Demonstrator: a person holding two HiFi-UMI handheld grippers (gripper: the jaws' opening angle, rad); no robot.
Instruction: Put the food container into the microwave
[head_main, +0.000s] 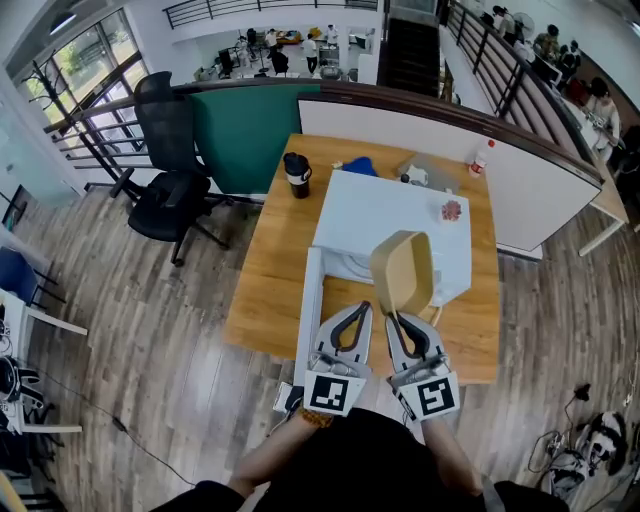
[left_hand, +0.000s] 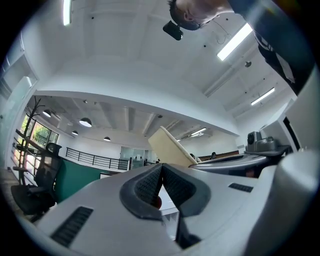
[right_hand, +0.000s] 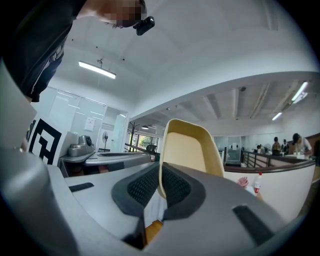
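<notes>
Two forearms reach forward from six o'clock, side by side. The left gripper (head_main: 363, 308) points to twelve o'clock, jaws pressed together on nothing. Just beside it, the right gripper (head_main: 393, 318) pinches the rim of one tan food container (head_main: 404, 268), stood on edge, hollow toward the person, at the front of one white microwave (head_main: 380, 215) whose door (head_main: 311, 310) hangs open at nine o'clock.

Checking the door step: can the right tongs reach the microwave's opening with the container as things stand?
Probably yes: the microwave door stands swung open, and the right tongs, shut on the food container, sit just before the opening with nothing seen between.
</notes>
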